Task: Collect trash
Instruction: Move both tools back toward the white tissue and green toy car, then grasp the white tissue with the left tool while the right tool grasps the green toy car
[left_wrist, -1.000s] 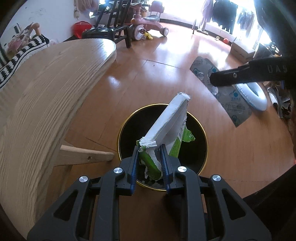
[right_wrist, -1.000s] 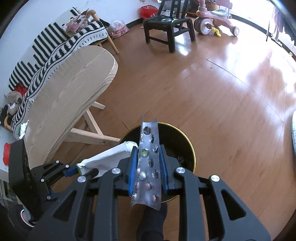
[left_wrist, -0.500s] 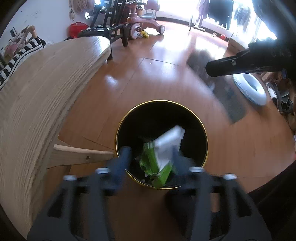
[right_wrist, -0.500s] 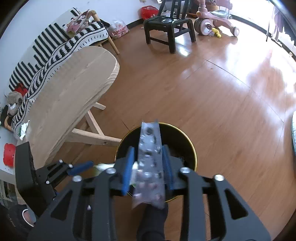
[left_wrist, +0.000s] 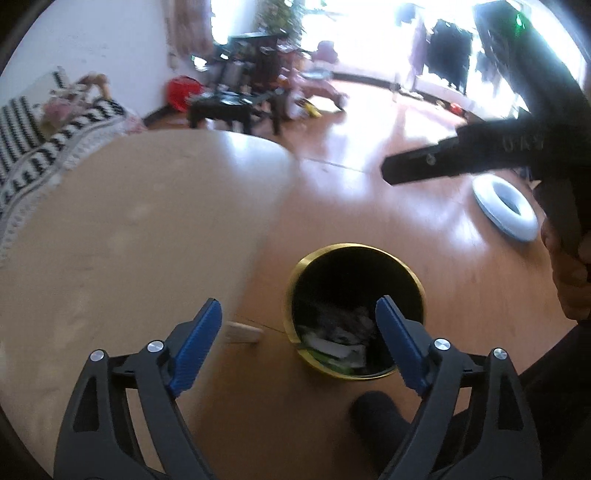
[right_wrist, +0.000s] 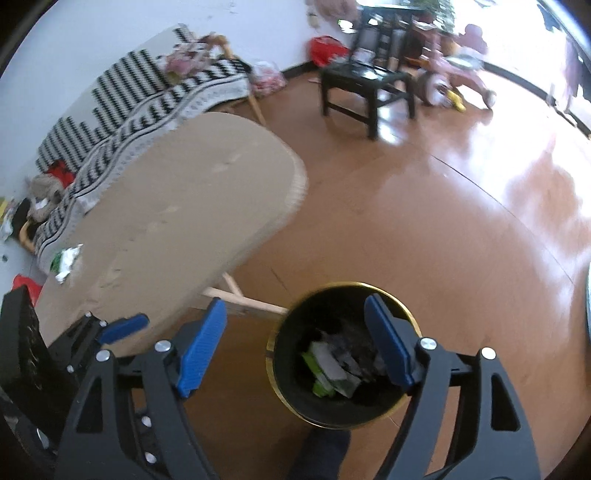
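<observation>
- Gold-rimmed black trash bin (left_wrist: 356, 310) stands on the wooden floor, right of the wooden surface (left_wrist: 129, 236); a green-and-white wrapper (right_wrist: 327, 373) lies inside it.
- Left gripper (left_wrist: 299, 343) is spread wide, holding nothing.
- Right gripper (right_wrist: 295, 343) gapes empty above the bin.
- Only the right view shows a crumpled wrapper (right_wrist: 66, 260) on the surface's far-left part.

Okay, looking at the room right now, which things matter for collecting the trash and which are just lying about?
For the job:
- black bin with wrappers inside
- crumpled wrapper on the table
- left gripper, right gripper, both open

Just lying about:
- black chair
- pink tricycle
- striped blanket
- white ring
</observation>
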